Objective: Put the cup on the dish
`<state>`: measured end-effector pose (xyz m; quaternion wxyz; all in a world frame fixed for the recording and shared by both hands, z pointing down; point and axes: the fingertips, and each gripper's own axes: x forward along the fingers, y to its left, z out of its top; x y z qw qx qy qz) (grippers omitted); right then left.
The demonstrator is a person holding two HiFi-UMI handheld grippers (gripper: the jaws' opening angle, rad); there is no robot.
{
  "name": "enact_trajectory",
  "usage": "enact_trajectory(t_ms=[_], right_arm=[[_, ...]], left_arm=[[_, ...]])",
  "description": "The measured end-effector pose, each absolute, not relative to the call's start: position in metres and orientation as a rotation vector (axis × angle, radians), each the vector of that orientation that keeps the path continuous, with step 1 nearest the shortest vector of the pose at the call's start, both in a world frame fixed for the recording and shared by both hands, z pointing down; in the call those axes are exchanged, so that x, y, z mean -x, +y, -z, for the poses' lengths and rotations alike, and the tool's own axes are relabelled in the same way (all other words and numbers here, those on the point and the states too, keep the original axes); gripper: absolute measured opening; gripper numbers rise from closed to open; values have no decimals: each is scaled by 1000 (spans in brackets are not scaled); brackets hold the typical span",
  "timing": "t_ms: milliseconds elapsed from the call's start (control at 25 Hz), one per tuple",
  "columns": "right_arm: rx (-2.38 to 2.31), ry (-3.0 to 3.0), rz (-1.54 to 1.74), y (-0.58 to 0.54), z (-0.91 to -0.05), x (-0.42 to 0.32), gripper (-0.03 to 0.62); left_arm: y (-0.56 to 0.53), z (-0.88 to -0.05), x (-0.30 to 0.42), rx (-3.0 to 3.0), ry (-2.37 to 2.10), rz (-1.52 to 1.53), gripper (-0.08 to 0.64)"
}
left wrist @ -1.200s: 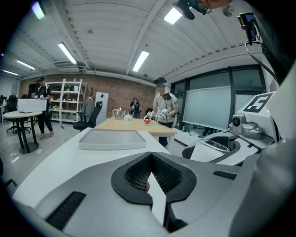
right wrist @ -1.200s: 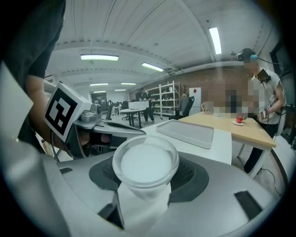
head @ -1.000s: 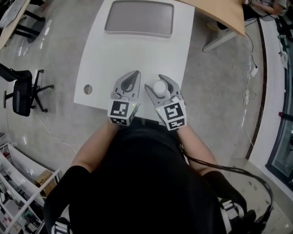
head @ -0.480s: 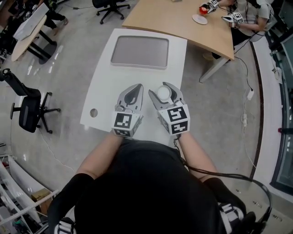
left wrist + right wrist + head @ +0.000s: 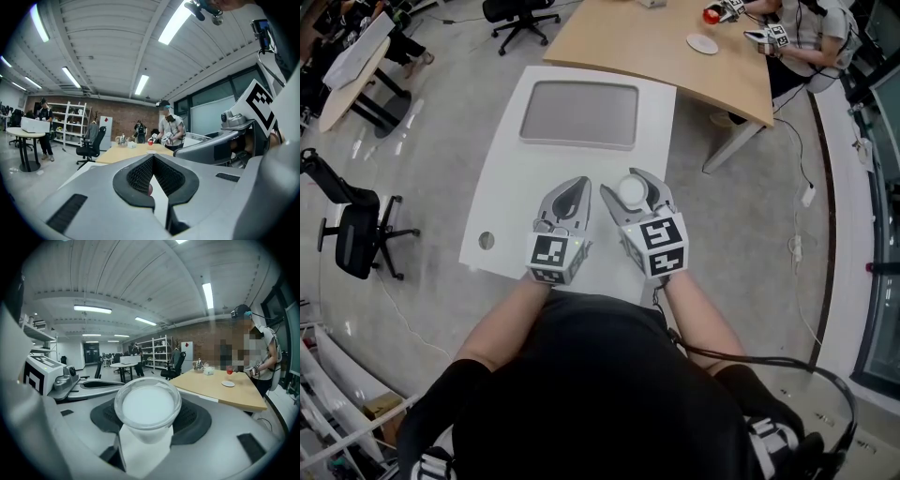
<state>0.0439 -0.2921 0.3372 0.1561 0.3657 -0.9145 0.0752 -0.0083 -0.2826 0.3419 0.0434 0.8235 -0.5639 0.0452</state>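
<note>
Right claw (image 5: 625, 187) is closed on the cup (image 5: 147, 408), gripping its wall below the rim, with the cup upright above the near part of the white desk (image 5: 516, 206). Left claw (image 5: 577, 184) is closed and empty, just beside it on the left. The gray tray (image 5: 578, 114) at the far end of the desk is judged to be the dish; it is well apart from the cup. Carry the cup forward and level, centre it over the tray, lower until the base seats flat, then open the jaws.
</note>
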Motion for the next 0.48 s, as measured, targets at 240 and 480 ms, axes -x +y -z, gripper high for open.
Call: enact_trajectory(t_ms=[240, 480], right_arm=[[-1054, -2617, -237, -316, -331, -26, 247], [-1060, -2606, -237, -348, -324, -9, 247]], left_arm=[[-311, -335, 27, -2511, -1714, -144, 6], [-347, -318, 47, -2499, -1738, -140, 6]])
